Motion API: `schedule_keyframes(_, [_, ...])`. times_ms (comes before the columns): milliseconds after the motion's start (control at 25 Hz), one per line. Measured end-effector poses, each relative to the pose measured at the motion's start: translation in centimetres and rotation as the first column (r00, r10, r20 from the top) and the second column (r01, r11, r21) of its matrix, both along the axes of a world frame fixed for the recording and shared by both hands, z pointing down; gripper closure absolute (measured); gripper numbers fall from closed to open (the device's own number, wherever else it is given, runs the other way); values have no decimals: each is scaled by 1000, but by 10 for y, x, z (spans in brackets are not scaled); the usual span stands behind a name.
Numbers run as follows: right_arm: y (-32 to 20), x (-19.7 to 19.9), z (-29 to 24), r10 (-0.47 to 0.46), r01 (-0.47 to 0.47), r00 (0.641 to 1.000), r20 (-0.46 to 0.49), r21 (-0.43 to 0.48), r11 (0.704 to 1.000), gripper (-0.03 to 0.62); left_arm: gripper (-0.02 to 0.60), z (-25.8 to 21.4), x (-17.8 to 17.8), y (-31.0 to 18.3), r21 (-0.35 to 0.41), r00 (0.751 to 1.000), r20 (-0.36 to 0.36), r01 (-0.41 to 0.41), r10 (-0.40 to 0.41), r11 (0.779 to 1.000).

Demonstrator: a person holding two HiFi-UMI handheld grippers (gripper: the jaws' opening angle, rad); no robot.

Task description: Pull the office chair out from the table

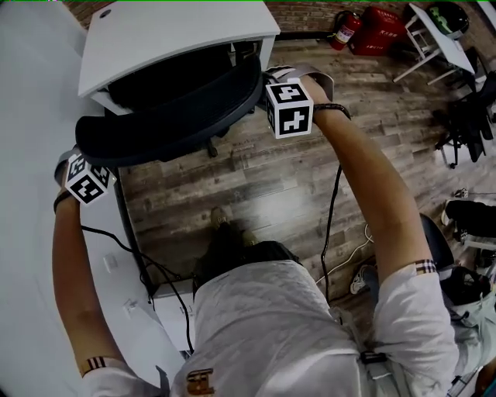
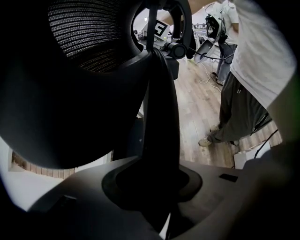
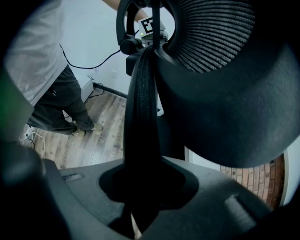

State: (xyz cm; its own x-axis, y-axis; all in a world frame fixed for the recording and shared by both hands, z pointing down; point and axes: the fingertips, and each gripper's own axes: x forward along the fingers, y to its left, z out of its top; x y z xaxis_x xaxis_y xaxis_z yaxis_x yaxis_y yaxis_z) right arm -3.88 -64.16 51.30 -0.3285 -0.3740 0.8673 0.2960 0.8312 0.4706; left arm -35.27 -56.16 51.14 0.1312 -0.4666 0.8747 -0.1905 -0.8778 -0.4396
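chair (image 1: 178,116): head view alone shows it partly under the white table (image 1: 170,31) | left gripper (image 2: 157,187): own view, jaws clamped on chair-back rim | right gripper (image 3: 140,187): clamped on the opposite rim | gripper views add: mesh (image 3: 211,33), shoes (image 2: 206,140) on the wood floor (image 2: 197,103)

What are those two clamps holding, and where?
The black mesh-backed office chair: the left gripper and right gripper each have jaws shut on a side edge of its backrest.

Office-like workroom around me, white tabletop (image 1: 178,31), black mesh office chair (image 1: 178,116), wood-plank floor (image 1: 256,170), brick wall (image 1: 310,11), red fire extinguisher (image 1: 346,29), cables (image 1: 331,225) trailing.
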Motion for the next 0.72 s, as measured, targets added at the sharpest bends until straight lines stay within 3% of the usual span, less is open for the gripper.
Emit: schedule_keyframes(720, [124, 22, 1, -16, 16, 1000, -1, -3, 1000, 496, 483, 0, 25, 129, 2, 1000, -11, 15, -15, 1000])
